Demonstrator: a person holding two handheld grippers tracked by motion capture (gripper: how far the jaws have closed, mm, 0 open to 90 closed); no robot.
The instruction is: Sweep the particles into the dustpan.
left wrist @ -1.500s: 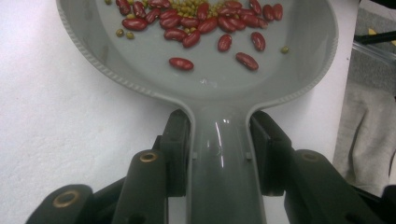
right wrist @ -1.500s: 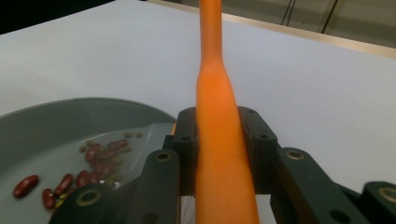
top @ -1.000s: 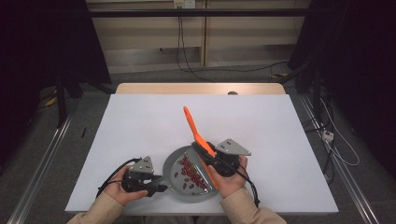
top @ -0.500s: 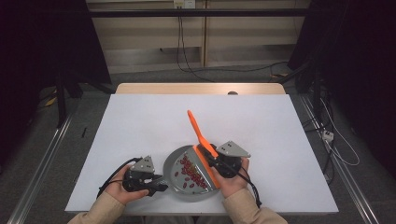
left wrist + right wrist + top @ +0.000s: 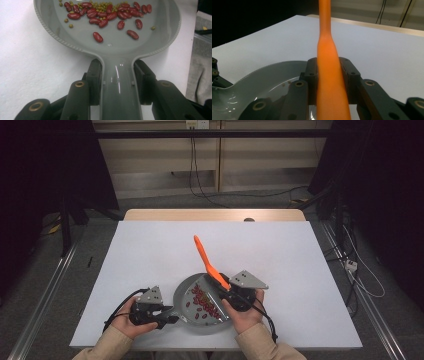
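A grey pan (image 5: 186,292) lies on the white table near the front edge, holding red beans (image 5: 201,300) and small yellow-green peas (image 5: 100,6). My left gripper (image 5: 167,315) is shut on the pan handle (image 5: 117,90), its jaws pressed to both sides. In the left gripper view the red beans (image 5: 105,16) lie across the pan's (image 5: 160,37) far half. My right gripper (image 5: 226,292) is shut on an orange spatula (image 5: 207,262), whose handle points up and away over the table. In the right gripper view the orange spatula (image 5: 329,75) sits between the jaws, above the pan's rim (image 5: 262,72).
The white table (image 5: 300,265) stretches wide behind and to both sides of the pan. A wooden edge (image 5: 210,215) runs along its far side. Cables (image 5: 200,175) hang at the back wall, and dark floor lies to the left and right.
The spatula's handle has swung slightly left and back again while the right gripper shifted a little over the pan. The left gripper and the pan have stayed in place.
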